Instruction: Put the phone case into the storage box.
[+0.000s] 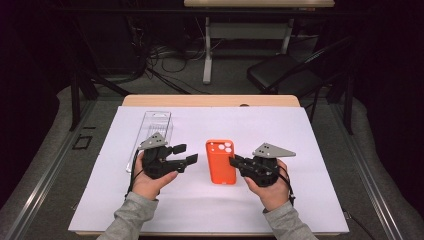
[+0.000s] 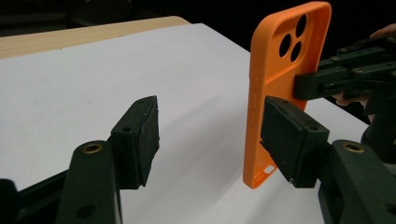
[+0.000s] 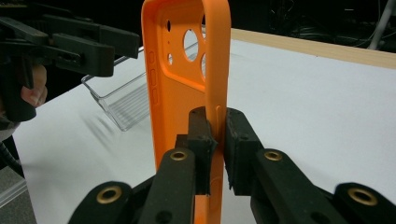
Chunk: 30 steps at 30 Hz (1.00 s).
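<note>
Orange phone case (image 1: 220, 161) on the white sheet (image 1: 300, 150) at table centre, pinched along one long edge by the right gripper (image 3: 217, 135), whose jaws are clamped on the case wall. The left gripper (image 2: 210, 135) hangs spread and empty just beside the case's other side (one jaw nearly against it). Judged step: steadying the case for a two-handed grasp; the next move calls for bringing the left jaws in over the free edge. The clear plastic tray (image 1: 155, 127) is partly hidden behind the left gripper, its contents indistinct.
</note>
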### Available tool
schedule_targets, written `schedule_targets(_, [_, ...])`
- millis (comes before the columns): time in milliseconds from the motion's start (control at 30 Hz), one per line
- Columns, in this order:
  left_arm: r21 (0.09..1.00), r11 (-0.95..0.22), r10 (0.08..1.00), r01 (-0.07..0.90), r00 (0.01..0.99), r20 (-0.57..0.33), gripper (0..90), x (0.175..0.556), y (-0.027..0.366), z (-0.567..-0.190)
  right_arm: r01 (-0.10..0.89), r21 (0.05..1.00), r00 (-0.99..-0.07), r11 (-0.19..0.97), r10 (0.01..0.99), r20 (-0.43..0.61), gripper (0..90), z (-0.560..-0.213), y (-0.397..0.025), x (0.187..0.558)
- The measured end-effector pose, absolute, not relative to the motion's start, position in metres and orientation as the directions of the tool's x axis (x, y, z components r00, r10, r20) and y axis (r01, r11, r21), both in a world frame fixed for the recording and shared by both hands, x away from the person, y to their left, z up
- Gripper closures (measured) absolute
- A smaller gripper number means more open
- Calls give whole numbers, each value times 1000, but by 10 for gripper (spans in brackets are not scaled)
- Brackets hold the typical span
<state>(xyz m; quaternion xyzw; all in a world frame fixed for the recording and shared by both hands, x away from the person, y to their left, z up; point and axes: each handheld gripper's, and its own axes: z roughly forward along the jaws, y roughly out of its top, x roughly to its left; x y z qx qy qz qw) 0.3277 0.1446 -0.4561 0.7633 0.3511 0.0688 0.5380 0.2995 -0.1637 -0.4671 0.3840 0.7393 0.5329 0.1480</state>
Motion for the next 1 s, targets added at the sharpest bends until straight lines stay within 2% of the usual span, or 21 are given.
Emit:
schedule_targets(333, [873,-206,624,442,747,-231,378,324,140,-453,427,888,-637,169,753,163,823,-472,-153,296])
schedule_targets(833, [865,-315,678,389,731,-82,378,316,129,-449,455,867,-636,203,756,156,822,-478,-139,295])
schedule_targets(1000, [860,-335,687,384,724,-56,378,315,128,-448,463,861,-635,211,756,156,822,-481,-133,295])
